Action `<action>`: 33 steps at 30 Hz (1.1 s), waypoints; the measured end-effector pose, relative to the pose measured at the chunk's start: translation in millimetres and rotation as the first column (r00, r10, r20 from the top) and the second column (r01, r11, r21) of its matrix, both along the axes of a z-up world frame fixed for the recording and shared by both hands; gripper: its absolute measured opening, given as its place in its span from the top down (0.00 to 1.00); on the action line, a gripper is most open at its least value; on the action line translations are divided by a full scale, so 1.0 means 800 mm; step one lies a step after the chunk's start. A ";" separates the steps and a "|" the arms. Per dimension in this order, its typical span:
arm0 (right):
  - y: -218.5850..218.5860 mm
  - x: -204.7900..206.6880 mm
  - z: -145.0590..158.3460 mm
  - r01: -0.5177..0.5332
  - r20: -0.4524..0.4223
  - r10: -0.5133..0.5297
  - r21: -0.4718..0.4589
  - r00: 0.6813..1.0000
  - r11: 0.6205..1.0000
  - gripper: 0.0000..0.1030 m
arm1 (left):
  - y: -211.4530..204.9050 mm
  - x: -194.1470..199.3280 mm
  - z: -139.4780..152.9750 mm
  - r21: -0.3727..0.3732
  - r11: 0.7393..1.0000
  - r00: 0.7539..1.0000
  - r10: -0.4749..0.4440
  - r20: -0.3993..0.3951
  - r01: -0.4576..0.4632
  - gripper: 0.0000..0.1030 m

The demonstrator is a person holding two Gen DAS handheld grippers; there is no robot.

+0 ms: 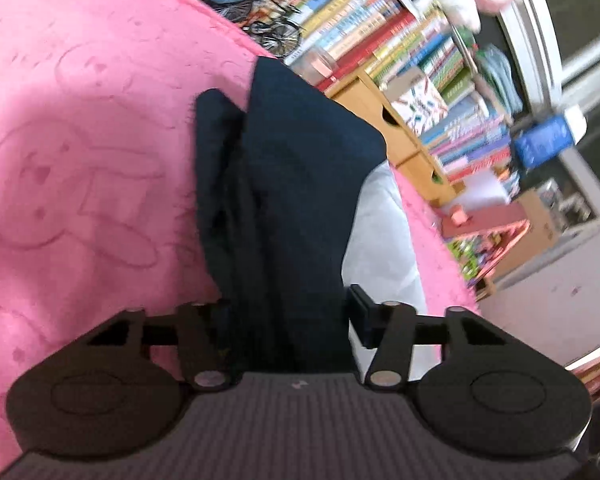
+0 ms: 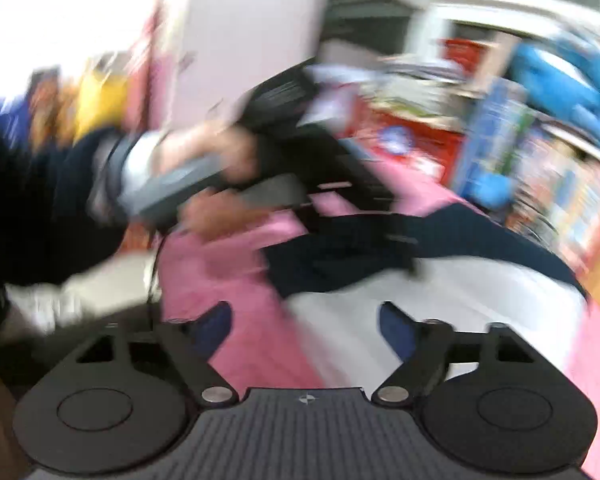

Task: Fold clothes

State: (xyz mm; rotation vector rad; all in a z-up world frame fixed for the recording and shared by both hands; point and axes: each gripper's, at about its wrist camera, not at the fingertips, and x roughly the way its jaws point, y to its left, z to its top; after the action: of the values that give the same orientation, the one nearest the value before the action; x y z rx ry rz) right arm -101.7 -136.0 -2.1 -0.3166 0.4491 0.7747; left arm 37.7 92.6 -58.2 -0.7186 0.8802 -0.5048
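navy garment (image 1: 284,184) runs straight out from my left fingers (image 1: 288,312), long axis along them, draped over the pink blanket (image 1: 80,128); they are clamped on its near end. white cloth (image 1: 380,232) lies just beside it to the right. my right fingers (image 2: 304,324) are spread wide, holding nothing, over that cloth and blanket, the navy beyond them. left hand is nearer.
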 end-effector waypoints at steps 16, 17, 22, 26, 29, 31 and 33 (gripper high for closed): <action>-0.189 0.214 -0.080 0.590 -0.624 -0.213 0.493 0.752 0.639 0.70 | 0.002 0.001 0.013 -0.102 0.994 0.999 0.044 0.022 -0.042 0.81; -0.187 0.221 -0.086 0.597 -0.633 -0.205 0.499 0.746 0.628 0.73 | -0.001 -0.005 0.025 -0.069 0.997 0.997 0.047 0.056 -0.043 0.81; -0.167 0.235 -0.031 0.512 -0.570 -0.116 0.608 0.814 0.606 0.78 | 0.015 -0.026 0.095 -0.053 0.997 0.968 0.069 0.242 -0.058 0.81; -0.144 0.250 0.025 0.418 -0.486 -0.051 0.689 0.873 0.592 0.78 | 0.053 -0.043 0.145 -0.094 0.991 0.916 0.125 0.381 -0.096 0.81; -0.114 0.269 0.050 0.360 -0.434 -0.022 0.715 0.900 0.599 0.78 | 0.071 -0.051 0.147 -0.063 0.986 0.898 0.166 0.408 -0.154 0.81; -0.092 0.285 0.042 0.361 -0.449 -0.010 0.705 0.894 0.610 0.78 | 0.077 -0.055 0.128 0.004 0.980 0.904 0.181 0.388 -0.198 0.79; -0.068 0.304 0.014 0.406 -0.521 -0.016 0.645 0.853 0.647 0.77 | 0.088 -0.048 0.089 0.087 0.968 0.935 0.203 0.291 -0.237 0.78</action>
State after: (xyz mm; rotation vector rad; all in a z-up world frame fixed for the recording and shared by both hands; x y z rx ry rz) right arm 141.4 -190.4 9.2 0.7232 0.5789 0.7267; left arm -1.1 162.8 13.2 -0.6079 0.5511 -0.3381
